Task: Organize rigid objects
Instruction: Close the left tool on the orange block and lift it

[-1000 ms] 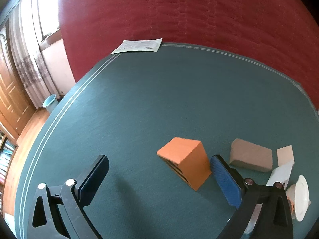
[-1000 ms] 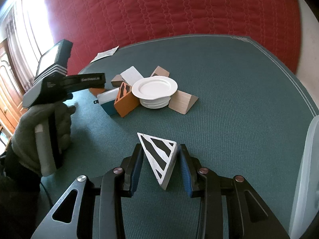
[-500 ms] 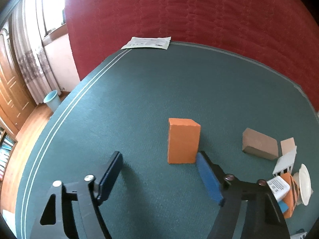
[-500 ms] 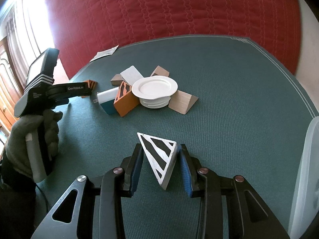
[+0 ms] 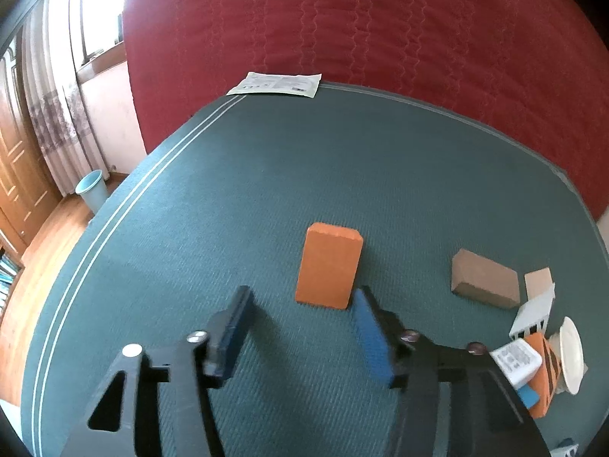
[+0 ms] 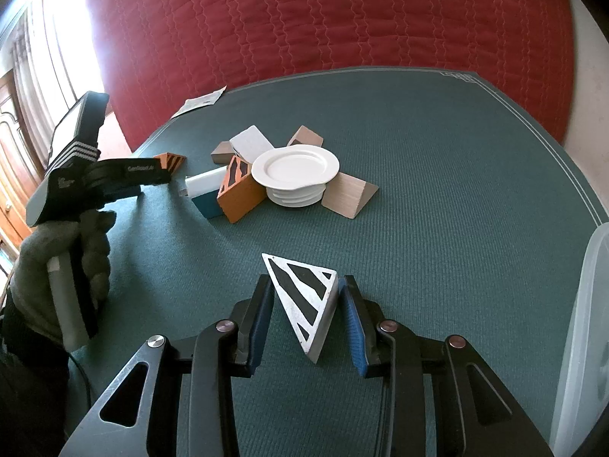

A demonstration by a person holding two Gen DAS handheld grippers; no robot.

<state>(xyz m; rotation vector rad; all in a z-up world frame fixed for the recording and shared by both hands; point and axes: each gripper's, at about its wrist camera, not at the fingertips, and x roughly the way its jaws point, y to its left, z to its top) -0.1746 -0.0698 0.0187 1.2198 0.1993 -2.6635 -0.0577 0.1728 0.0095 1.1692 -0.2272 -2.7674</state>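
Two hand-held grippers engaged: right hand-held gripper (image 6: 306,316) grips the striped wedge (image 6: 304,301); left hand-held gripper (image 5: 300,323), jaws closing empty, should centre on the orange block (image 5: 328,265) first.

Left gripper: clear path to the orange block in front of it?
Probably yes. The orange block stands alone on the green cloth, just beyond the left gripper, whose closing jaws hold nothing; nothing lies between.

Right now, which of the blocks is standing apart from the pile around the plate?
The plain orange block, upright alone just ahead of the left gripper. The other blocks crowd around the white plate, except the striped wedge between the right jaws.
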